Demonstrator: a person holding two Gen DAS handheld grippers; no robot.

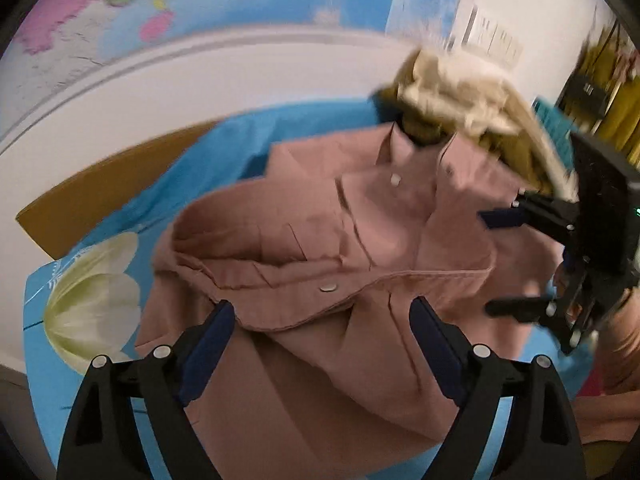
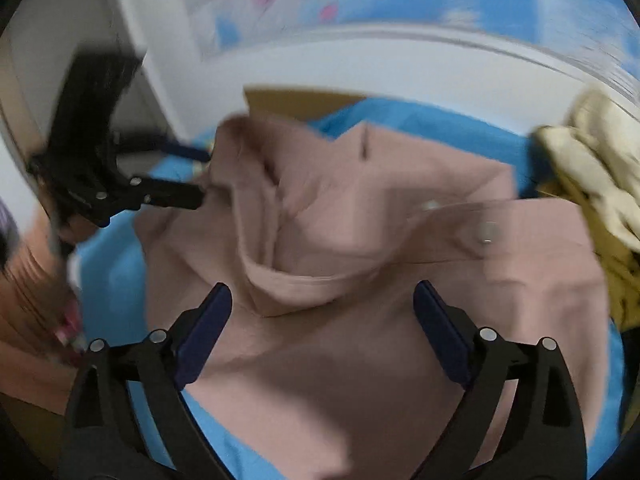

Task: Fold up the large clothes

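Pink jacket [image 1: 340, 248] sprawls mid-frame on the blue cloth [image 1: 100, 360], half folded — soft, floppy stuff that looks thick at the snapped placket, best pinched at a hem or shoulder seam. Left gripper [image 1: 320, 328] and right gripper [image 2: 322, 308] both hover spread wide, nothing clasped. Motion blur smears the collar — sleeves are buried, cream garment [image 1: 452, 92] cut off.
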